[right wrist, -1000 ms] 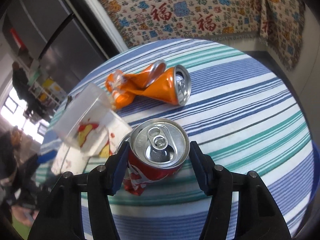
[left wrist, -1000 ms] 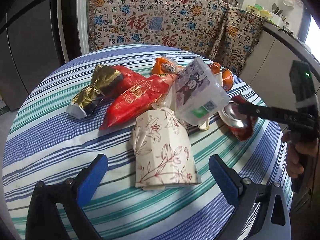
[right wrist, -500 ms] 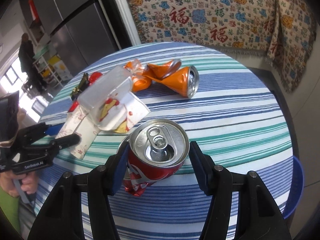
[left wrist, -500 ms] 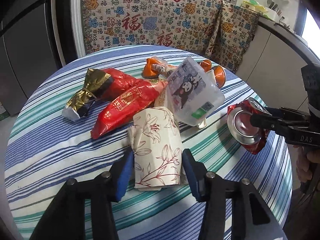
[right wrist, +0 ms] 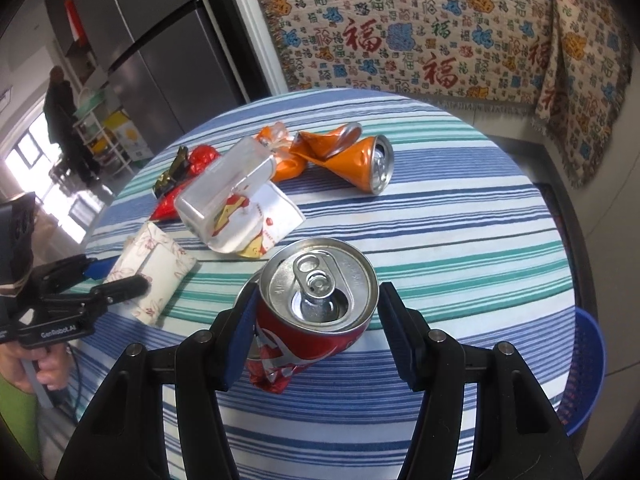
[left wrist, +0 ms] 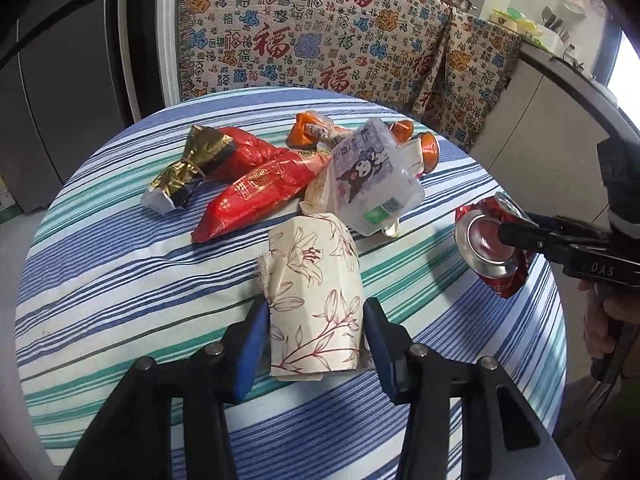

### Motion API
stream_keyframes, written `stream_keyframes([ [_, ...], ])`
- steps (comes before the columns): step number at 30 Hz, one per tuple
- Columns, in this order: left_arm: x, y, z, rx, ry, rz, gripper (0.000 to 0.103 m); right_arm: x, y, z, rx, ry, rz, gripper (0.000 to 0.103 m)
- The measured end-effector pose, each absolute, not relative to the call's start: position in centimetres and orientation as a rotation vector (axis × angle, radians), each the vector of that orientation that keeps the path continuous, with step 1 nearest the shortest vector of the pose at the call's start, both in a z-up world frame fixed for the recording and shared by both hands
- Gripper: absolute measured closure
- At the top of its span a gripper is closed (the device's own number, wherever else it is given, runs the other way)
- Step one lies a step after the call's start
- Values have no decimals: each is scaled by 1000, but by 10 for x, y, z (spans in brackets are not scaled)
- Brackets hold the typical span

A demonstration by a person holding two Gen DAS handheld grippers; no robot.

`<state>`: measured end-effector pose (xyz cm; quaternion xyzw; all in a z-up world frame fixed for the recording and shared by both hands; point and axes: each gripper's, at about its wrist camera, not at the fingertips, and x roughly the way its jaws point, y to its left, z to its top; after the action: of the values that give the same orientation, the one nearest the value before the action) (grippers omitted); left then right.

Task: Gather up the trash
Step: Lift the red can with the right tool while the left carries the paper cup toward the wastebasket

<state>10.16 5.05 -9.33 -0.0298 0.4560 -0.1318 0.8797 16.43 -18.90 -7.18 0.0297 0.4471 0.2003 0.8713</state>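
We grip 2 items: left hand-held gripper (left wrist: 316, 330) clamps floral tissue pack (left wrist: 314, 292), right hand-held gripper (right wrist: 318, 316) clamps red can (right wrist: 312, 304) (lifted off bench (right wrist: 460, 216)); wrappers (left wrist: 256, 192), orange can (right wrist: 360, 160) remain; blue basket (right wrist: 586, 364) beside.

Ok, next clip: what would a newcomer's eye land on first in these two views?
Probably the crushed red can filling the right wrist view, clamped in the right gripper above the striped tablecloth. Next, the floral paper pack pinched in the left gripper at the table's near edge. Behind them lies a heap of trash, including a crushed orange can and a red foil wrapper.
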Motion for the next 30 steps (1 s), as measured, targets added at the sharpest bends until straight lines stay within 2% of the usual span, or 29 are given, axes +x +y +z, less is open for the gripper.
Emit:
stream_keyframes([
  [9,88,58,-60,-89,873,-284,55,159,-201,-60,95,912,411,42],
  [30,89,25,-48,-64,851,-359,55,148,-229,-53,138,895,389,42],
])
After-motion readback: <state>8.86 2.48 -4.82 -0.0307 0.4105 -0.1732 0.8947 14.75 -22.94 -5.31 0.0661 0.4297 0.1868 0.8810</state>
